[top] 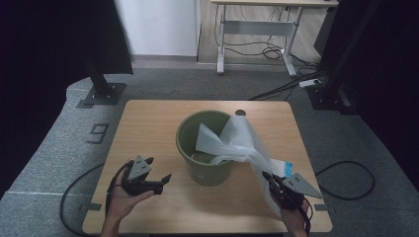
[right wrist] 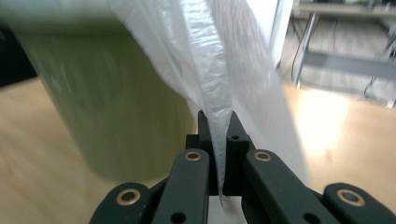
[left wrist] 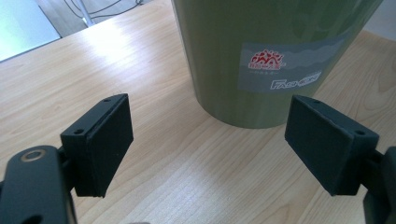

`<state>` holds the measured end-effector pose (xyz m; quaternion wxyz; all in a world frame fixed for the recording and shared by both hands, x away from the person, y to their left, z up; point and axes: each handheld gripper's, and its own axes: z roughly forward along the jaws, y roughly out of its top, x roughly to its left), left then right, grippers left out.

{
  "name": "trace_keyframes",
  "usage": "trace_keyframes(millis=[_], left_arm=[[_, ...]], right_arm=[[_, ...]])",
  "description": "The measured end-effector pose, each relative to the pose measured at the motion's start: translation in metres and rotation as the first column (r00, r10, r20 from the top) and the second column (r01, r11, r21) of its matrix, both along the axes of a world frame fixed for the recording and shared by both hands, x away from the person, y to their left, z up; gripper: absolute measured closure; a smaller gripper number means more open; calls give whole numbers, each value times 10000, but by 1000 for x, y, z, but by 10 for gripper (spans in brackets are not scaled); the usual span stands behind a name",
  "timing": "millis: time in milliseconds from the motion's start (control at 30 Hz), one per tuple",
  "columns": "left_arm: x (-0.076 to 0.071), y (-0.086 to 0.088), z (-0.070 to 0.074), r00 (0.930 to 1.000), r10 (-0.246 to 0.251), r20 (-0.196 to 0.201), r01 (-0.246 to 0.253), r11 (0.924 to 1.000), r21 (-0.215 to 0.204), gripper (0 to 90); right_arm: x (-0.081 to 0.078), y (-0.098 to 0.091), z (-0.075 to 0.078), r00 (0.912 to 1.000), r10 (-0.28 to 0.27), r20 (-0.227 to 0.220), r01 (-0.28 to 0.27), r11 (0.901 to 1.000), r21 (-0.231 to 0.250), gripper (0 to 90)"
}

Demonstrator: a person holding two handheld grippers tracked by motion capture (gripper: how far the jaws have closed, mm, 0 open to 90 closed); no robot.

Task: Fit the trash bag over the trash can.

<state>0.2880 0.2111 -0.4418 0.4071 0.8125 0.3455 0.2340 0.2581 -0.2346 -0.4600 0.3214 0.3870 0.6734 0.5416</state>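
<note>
High view: right hand-held gripper (top: 272,178) clamps white plastic bag (top: 242,140) draped from green bin (top: 205,143) mid-worktop (top: 148,123); left hand-held gripper (top: 158,173) spread wide, empty.

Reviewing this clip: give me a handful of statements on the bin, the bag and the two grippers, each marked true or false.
1. The right gripper is clamped on a fold of the thin white plastic bag. True.
2. The left gripper holds the round olive-green plastic bin. False: its jaws stand wide open, with bare tabletop between them and the bin just beyond.
3. Part of the bag lies inside the bin and part drapes over its rim. True.
4. The bin lies tipped on its side. False: it stands upright on the light wooden table.
5. The bin carries a printed label on its wall. True.
</note>
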Motion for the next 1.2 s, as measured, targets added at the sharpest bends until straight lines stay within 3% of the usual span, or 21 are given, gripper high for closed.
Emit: trace_keyframes(millis=[133,433,600,767,933,1200], left_arm=[[-3,-1,6,9999,-78,67,79,9999,-97,155],[-12,-12,23,9981,-399,472,397,9992,53,154],[-17,-21,34,9962,-596,639,582,9981,223,153],[-18,-27,43,9938,-759,815,749,9971,147,153],[-13,-37,44,9927,-956,739,935,9951,319,154],[-10,-47,55,9885,-1151,983,1128,9932,281,154]], right_arm=[[6,7,29,9980,100,619,-90,9998,-167,884],[23,38,71,9892,896,1159,-828,9946,-621,884],[30,53,75,9847,1419,1011,-1323,9866,-960,884],[34,59,67,9833,1673,711,-1593,9815,-1062,883],[31,50,64,9851,1617,581,-1559,9834,-929,881],[24,21,66,9926,1026,653,-968,9915,-869,881]])
